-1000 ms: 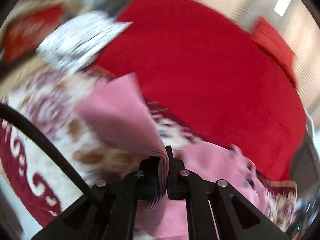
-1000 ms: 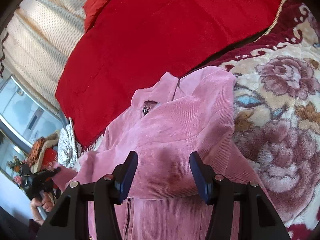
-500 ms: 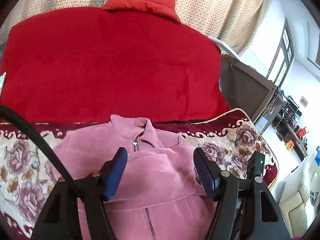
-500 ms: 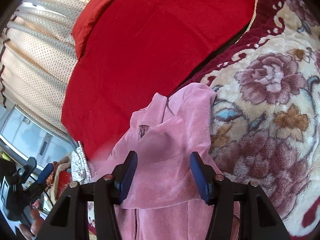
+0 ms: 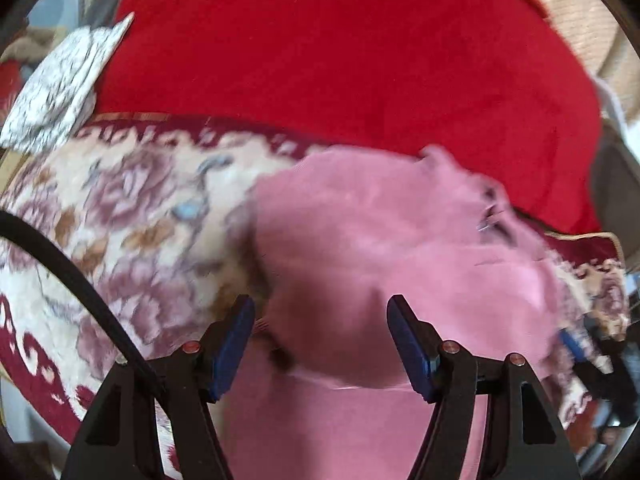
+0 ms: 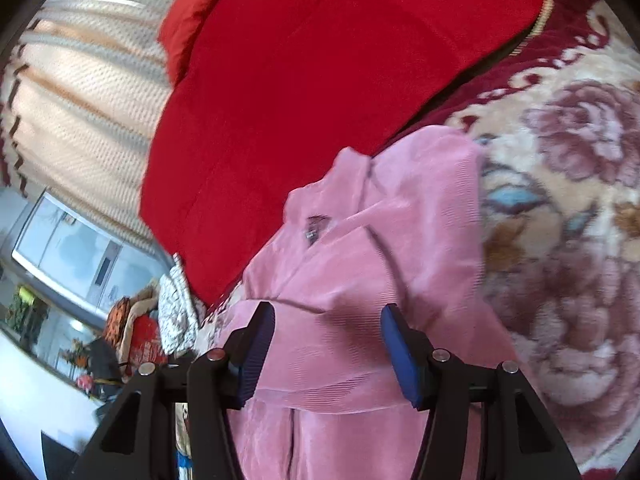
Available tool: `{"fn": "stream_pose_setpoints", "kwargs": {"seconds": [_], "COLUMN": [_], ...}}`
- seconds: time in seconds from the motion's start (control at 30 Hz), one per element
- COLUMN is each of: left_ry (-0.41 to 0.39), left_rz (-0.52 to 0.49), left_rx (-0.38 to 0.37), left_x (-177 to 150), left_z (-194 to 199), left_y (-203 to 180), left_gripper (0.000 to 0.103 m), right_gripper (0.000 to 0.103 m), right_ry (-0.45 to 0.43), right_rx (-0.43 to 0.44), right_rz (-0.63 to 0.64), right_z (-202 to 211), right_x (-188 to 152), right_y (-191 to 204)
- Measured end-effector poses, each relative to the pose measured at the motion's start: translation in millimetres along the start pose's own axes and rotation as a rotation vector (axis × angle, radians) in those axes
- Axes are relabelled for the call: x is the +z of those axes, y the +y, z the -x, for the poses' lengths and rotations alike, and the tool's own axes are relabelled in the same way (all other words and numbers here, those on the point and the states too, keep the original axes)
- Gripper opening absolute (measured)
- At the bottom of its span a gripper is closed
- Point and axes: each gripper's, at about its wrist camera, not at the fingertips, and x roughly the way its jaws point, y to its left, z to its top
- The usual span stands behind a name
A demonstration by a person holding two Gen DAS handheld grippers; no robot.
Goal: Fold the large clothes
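Under everything we see a floral blanket (image 5: 132,216) with cream ground, mauve roses and a dark red border, and behind it, toward 12 o'clock in both views, a large red cover (image 5: 340,60) lies over the bed or sofa. In the right wrist view a red pillow (image 6: 192,16) rests at 11 o'clock against a dotted beige curtain (image 6: 80,92), and a window (image 6: 68,252) shows at 9 o'clock. A white patterned cloth (image 5: 60,84) sits at 10 o'clock in the left wrist view, at the edge of the blanket. The pink jacket (image 6: 360,260) lies on the blanket with its collar toward the red cover and its zipper running down to 6 o'clock; both sleeves appear folded in over the front, so the upper part makes a flat layer with a straight lower edge. In the left wrist view the same jacket (image 5: 400,260) is blurred and fills the area from the centre to 4 o'clock. Our left gripper (image 5: 320,344) hovers over the jacket with its jaws wide apart and nothing between the blue pads (image 5: 234,350). Our right gripper (image 6: 326,354) also has its jaws spread and holds nothing, just above the folded edge. A black cable (image 5: 60,276) crosses at 8 o'clock in the left view.
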Motion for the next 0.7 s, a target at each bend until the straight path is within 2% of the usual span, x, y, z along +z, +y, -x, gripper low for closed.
{"fn": "stream_pose_setpoints", "kwargs": {"seconds": [0.07,0.13,0.23,0.3,0.37,0.47,0.53,0.6,0.7], "left_ry": [0.08,0.141,0.128,0.112,0.064,-0.014,-0.032,-0.017,0.075], "left_rz": [-0.007,-0.008,-0.007,-0.016,-0.032,-0.063,-0.075,-0.09,-0.111], "left_rx": [0.048,0.064,0.053,0.068,0.081,0.071,0.062,0.055,0.089], "left_x": [-8.4,-16.2,-18.1,-15.2,-9.0,-1.2,0.0,-1.3,-5.2], "left_z": [-24.3,-43.5,-41.8,-30.8,-17.1,2.2,4.9,-1.5,-34.5], "left_y": [7.2,11.2,12.3,12.2,10.0,-1.7,-9.2,-19.9,-27.3], "left_gripper": [0.069,0.071,0.072,0.072,0.072,0.072,0.072,0.072,0.072], "right_gripper": [0.059,0.059,0.059,0.059,0.06,0.06,0.06,0.06,0.06], "right_ry": [0.003,0.048,0.139,0.129,0.098,0.055,0.048,0.061,0.095], "right_rx": [-0.001,-0.036,-0.086,-0.081,-0.059,-0.037,-0.023,-0.034,-0.074], "right_rz": [0.034,0.059,0.021,0.013,0.012,0.029,0.04,0.056,0.063], "right_z": [-5.0,-18.7,-39.3,-37.6,-29.7,-21.6,-22.4,-26.2,-35.2], "right_x": [-3.4,-7.9,-13.6,-11.9,-9.1,-8.2,-8.9,-10.2,-13.0], "right_y": [7.6,11.4,0.3,-1.3,0.7,4.8,9.0,11.9,11.8]}}
